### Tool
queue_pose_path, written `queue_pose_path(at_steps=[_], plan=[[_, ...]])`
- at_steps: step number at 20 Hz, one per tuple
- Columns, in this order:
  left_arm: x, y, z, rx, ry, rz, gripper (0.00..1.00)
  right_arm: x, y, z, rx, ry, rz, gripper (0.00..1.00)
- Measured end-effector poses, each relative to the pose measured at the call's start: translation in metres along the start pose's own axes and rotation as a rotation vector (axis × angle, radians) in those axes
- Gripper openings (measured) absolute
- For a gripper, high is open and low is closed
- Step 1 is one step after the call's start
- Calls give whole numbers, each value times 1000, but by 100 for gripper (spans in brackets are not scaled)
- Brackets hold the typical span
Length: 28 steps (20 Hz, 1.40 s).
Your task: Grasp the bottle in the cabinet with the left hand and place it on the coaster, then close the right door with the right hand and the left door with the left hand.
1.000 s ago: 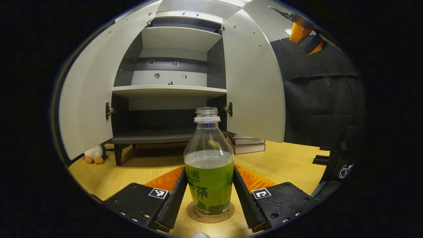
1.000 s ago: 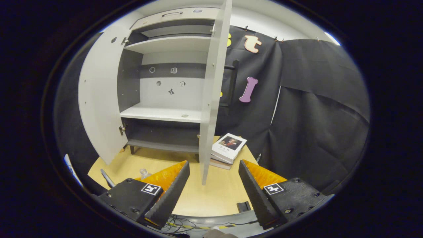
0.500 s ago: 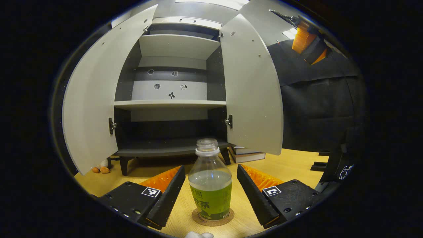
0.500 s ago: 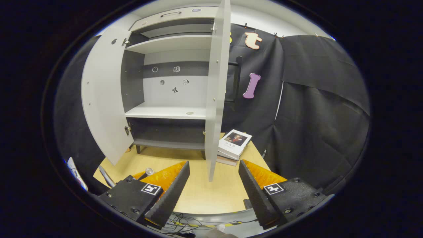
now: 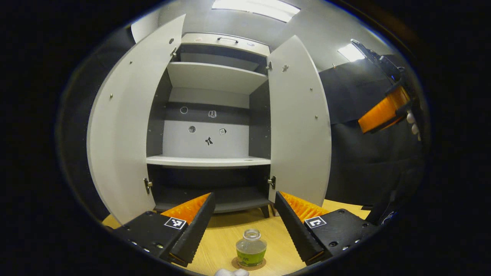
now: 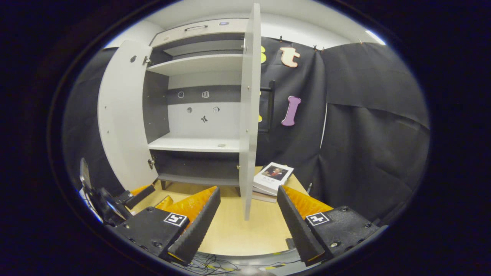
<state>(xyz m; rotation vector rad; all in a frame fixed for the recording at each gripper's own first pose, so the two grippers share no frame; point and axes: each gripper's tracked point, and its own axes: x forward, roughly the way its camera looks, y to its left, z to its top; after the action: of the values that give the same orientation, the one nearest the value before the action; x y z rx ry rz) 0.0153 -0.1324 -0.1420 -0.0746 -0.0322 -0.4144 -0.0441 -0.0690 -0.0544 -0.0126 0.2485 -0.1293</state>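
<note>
The bottle [image 5: 251,251] stands upright on the coaster [image 5: 236,264], capless, on the wooden worktop [image 5: 222,237] in front of the cabinet [image 5: 215,115]. The left gripper [image 5: 242,226] hangs above and clear of it, jaws spread wide with nothing between them. Judged from that, the first part of the task, the placing, is done. Both doors are yet to be closed: the left door [image 5: 122,130] and the right door [image 5: 299,126] are swung out toward the camera, and the shelves behind them are bare apart from small marks on the back panel. In the right gripper view the right gripper [image 6: 248,220] is also wide open and holding nothing, lined up so the right door's [image 6: 249,115] free edge shows between its fingers, farther off and not touched. The next step looks to be pushing that door shut with the right, then the left door [image 6: 122,115] with the left. The left gripper [image 6: 134,195] also shows low at the left of that view. The worktop is pale wood grain, lit evenly, with a stack of books [image 6: 272,178] lying just right of the cabinet's foot. Black cloth [image 6: 364,115] walls the booth on the right and behind; ceiling light panels [image 5: 255,5] glare overhead. Cables [image 6: 207,264] trail along the near edge of the worktop.
</note>
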Motion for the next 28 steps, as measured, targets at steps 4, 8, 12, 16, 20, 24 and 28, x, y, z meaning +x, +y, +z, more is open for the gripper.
queue_pose_path(at_steps=[4,8,12,16,20,24,28], plan=[[-27,36,55,12,9,116,96,10,-5,15,40,-58,14,98],[-52,73,98,45,11,230,96,25,-26,31,116,-102,13,98],[-76,93,110,98,48,338,98,44,-69,48,123,-146,-17,98],[-80,76,116,91,79,401,96,66,-133,67,135,-185,-48,98],[-69,47,123,85,88,442,96,93,-202,83,176,-204,-72,98],[-66,28,130,72,80,495,96,125,-245,95,203,-196,-48,95],[-72,20,137,69,63,531,96,141,-241,114,238,-201,5,99]])
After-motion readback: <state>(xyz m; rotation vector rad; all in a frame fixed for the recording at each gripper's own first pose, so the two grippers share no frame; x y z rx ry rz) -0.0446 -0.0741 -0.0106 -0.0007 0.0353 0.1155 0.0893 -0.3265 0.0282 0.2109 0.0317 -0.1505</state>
